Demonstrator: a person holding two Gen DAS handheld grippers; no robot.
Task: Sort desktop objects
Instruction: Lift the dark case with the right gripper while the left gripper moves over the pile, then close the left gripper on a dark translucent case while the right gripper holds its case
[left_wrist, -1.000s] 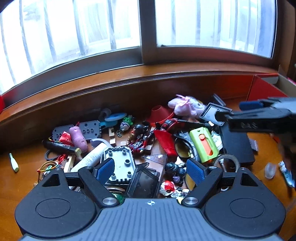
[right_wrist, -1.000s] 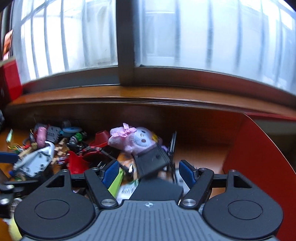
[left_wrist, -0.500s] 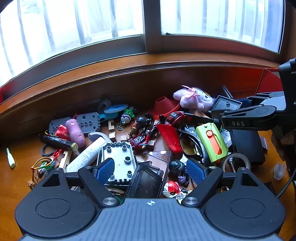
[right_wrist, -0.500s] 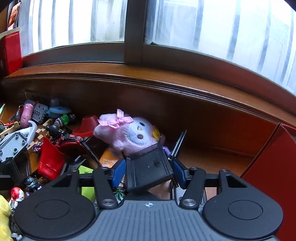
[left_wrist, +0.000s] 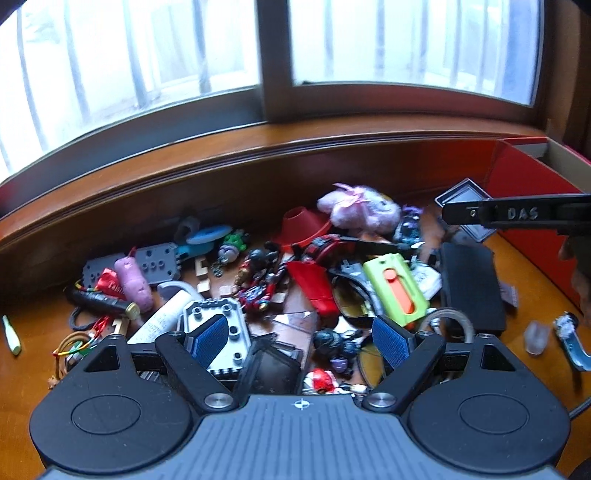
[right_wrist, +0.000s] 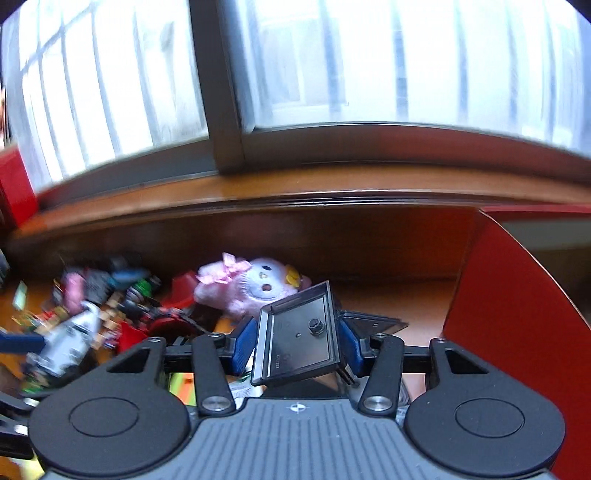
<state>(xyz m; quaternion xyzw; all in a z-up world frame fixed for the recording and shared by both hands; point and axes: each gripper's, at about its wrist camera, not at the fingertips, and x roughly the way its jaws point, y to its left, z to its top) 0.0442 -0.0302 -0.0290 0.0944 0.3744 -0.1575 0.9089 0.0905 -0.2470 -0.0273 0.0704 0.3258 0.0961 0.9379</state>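
Note:
My right gripper (right_wrist: 297, 341) is shut on a small dark square tray (right_wrist: 298, 338), held tilted above the pile; the same tray (left_wrist: 463, 197) shows in the left wrist view, raised at the far right beside the right gripper's finger (left_wrist: 517, 214). My left gripper (left_wrist: 301, 338) hangs open over the heap of clutter with nothing between its blue pads. Under it lie a grey studded plate (left_wrist: 218, 314), a black case (left_wrist: 273, 369) and small figures. A pink plush (right_wrist: 251, 288) lies behind the held tray.
A red box (right_wrist: 517, 314) stands open at the right, its wall close to the held tray. The heap also holds a green-and-orange cutter (left_wrist: 397, 288), a black flat box (left_wrist: 469, 288), a red cone (left_wrist: 299, 225) and a white tube (left_wrist: 162, 317). A wooden sill runs behind.
The right gripper has closed on the dark tray, lifted it off the pile and moved it right toward the red box. The left gripper has barely moved.

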